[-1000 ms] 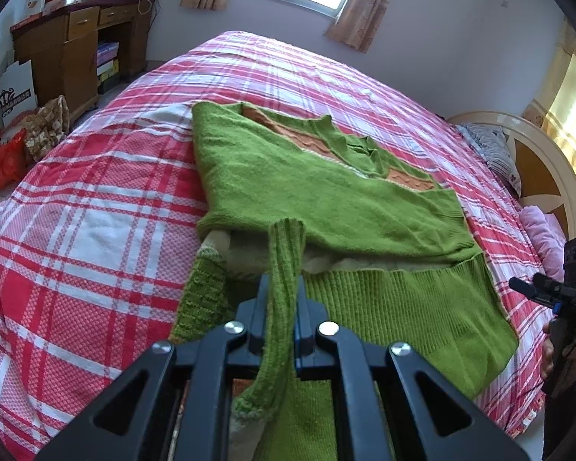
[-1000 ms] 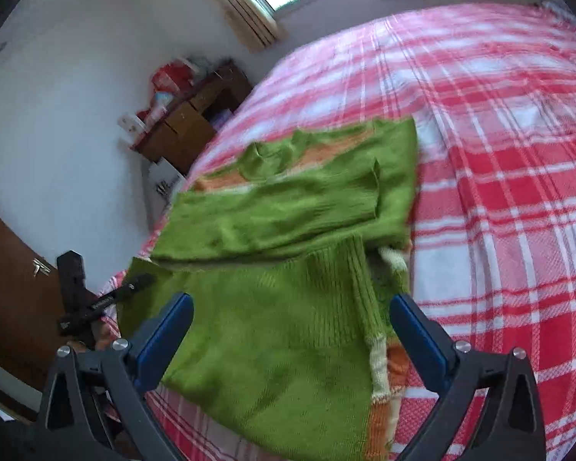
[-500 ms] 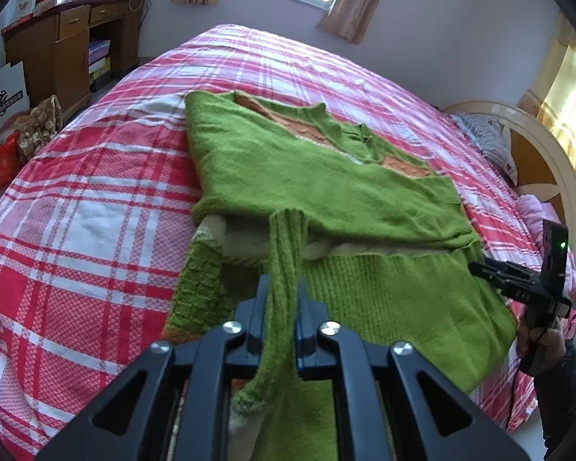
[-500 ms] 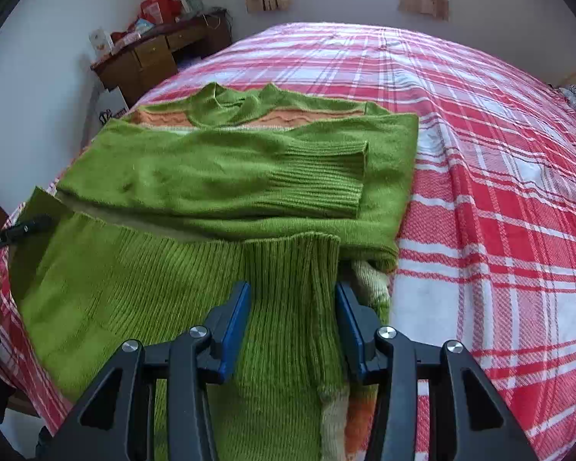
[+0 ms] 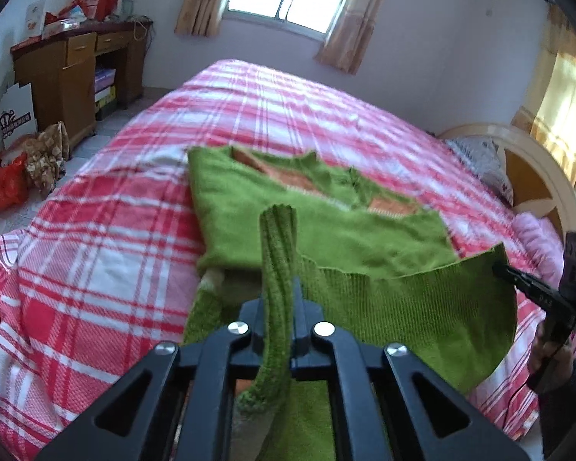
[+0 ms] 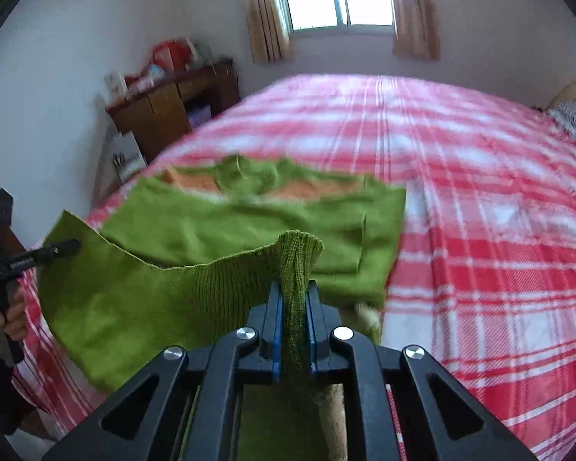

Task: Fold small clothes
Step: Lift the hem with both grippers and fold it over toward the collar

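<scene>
left wrist: paper bag [image 5: 16, 115] print unreadable.

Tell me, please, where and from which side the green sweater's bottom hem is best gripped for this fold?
By its two ribbed corners, from the bed's near edge. The hem hangs nearest, and the left gripper and right gripper, whose jaws have just been closing, each pinch a bunched corner.

Green knit sweater [image 5: 326, 230], hem lifted off bed
</scene>
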Available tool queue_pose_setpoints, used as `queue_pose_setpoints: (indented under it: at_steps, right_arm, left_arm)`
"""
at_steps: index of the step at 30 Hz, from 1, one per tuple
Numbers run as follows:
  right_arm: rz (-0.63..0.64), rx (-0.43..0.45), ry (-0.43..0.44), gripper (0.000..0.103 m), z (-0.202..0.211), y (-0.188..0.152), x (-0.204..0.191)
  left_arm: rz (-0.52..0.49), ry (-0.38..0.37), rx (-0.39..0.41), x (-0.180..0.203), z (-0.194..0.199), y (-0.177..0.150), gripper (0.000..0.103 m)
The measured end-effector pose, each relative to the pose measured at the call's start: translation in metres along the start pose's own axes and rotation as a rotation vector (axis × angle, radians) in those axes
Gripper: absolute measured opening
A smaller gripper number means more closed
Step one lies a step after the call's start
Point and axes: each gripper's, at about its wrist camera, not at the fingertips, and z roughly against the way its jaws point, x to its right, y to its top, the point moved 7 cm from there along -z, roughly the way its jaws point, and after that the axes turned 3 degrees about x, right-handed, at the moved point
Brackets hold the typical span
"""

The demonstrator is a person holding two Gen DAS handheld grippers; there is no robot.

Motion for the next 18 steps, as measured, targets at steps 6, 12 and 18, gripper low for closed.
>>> queue_pose_setpoints:
  at_steps: [6, 12, 18]
  right_arm:
    - [-0.021, 0.072, -0.033, 0.009, 0.008, 0.030, 0.006]
    - [-0.031, 0.099, -0.064, 0.009, -0.010, 0.070, 0.020]
    - [0.000, 0.103, -0.112, 0.009, -0.054, 0.116, 0.036]
  left_arm:
    - [0.049, 0.011, 0.023, -0.005, -0.014, 0.030, 0.005]
    - [0.097, 0.018, 0.045, -0.014, -0.038, 0.072, 0.005]
    - [0.091, 0.037, 0.058, -0.017, -0.084, 0.120, 0.005]
